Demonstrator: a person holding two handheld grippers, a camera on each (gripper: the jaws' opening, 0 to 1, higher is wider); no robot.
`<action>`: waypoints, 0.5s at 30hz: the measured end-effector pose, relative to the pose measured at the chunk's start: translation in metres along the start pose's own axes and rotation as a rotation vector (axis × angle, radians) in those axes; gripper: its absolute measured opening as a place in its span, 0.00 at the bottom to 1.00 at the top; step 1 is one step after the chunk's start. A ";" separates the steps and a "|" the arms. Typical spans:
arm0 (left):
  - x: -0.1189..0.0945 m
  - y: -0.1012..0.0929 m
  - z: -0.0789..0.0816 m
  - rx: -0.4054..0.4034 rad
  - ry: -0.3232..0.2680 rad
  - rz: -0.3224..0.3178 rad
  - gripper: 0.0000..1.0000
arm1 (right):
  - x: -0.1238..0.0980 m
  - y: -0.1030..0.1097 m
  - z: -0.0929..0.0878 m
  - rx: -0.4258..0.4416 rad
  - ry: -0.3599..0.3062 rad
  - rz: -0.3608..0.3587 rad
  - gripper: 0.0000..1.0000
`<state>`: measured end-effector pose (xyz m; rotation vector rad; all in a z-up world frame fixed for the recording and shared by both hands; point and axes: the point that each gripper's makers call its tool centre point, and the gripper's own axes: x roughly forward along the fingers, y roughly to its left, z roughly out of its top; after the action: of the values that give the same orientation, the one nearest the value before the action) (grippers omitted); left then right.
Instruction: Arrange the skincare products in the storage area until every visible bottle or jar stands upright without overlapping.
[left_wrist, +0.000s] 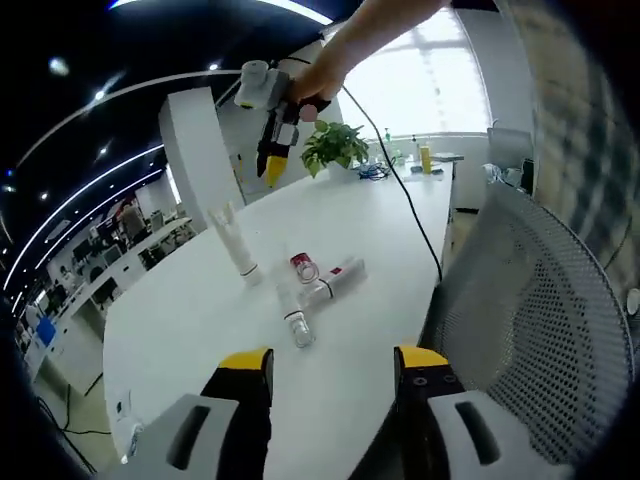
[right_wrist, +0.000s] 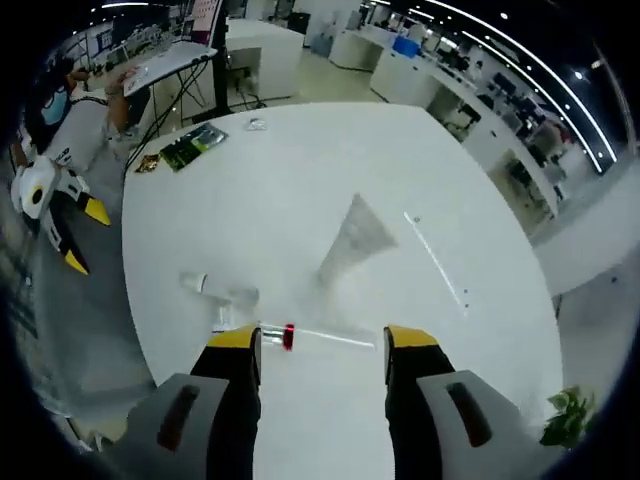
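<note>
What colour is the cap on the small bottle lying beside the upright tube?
Red, on the small bottle near the upright tube; clearest in the left gripper view.

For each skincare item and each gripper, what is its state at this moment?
White squeeze tube standing on its cap: upright.
Clear bottle with red cap: lying flat.
White tube with red band: lying flat.
Clear glass bottle: lying flat.
Left gripper: open, holds nothing.
Right gripper: open, above the products.

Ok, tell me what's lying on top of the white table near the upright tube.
Beside the upright tube on the white table, three containers lie on their sides, touching: a red-capped one, a white tube, a clear bottle. Labels unreadable.
</note>
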<state>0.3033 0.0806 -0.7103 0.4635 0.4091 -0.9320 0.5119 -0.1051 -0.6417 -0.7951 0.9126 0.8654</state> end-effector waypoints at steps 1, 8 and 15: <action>-0.002 0.004 0.004 -0.002 -0.001 -0.003 0.49 | 0.000 0.007 -0.006 -0.022 0.021 0.011 0.47; -0.015 0.033 -0.020 0.065 0.066 0.019 0.49 | 0.015 0.024 -0.014 -0.104 0.052 0.038 0.46; -0.002 0.030 -0.059 0.149 0.216 0.046 0.48 | 0.051 0.030 -0.034 -0.347 0.143 0.097 0.45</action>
<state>0.3194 0.1297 -0.7524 0.7113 0.5249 -0.8743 0.4921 -0.1075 -0.7074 -1.1303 0.9453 1.0796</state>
